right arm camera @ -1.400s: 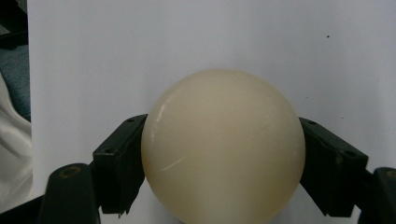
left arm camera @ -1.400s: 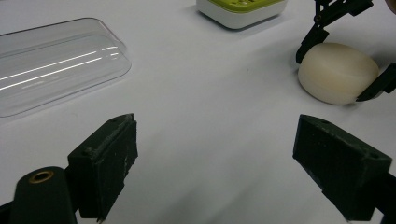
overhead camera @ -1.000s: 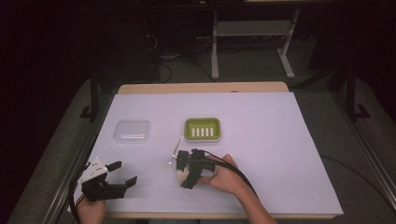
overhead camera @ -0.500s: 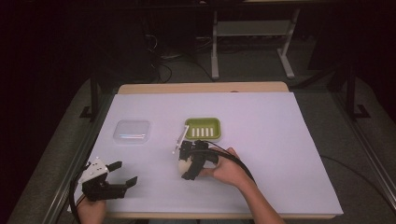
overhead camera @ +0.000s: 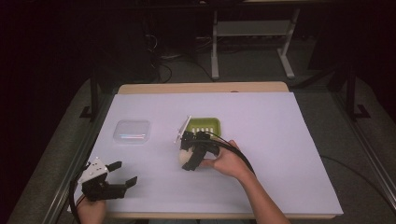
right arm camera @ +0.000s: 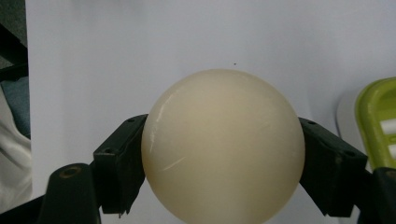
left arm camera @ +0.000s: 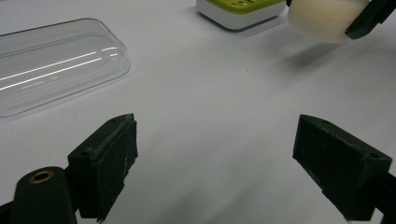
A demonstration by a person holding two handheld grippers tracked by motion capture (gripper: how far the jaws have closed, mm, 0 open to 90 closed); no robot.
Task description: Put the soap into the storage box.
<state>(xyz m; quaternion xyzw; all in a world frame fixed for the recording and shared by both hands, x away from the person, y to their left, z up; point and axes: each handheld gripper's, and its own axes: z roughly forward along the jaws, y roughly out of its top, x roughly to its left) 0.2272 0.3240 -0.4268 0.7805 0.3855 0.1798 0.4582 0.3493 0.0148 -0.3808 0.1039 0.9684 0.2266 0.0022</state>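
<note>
A cream-coloured round soap bar point(right arm camera: 223, 144) sits between the jaws of my right gripper point(right arm camera: 224, 161), which is shut on it. In the high view the right gripper point(overhead camera: 188, 157) holds the soap point(overhead camera: 185, 160) just in front of a green soap dish point(overhead camera: 204, 125) with a white slotted insert. The soap point(left arm camera: 327, 18) hangs slightly above the white table, casting a shadow. My left gripper point(overhead camera: 125, 171) rests at the table's front left, open with nothing between its jaws point(left arm camera: 224, 168).
A clear plastic lid point(overhead camera: 133, 130) lies flat to the left of the dish and just ahead of the left gripper point(left arm camera: 56, 60). White paper point(overhead camera: 280, 149) covers the table; dark floor and a metal stand lie beyond the far edge.
The right gripper has carried the soap away from the front edge, closer to the green dish. The left gripper has stayed put.
</note>
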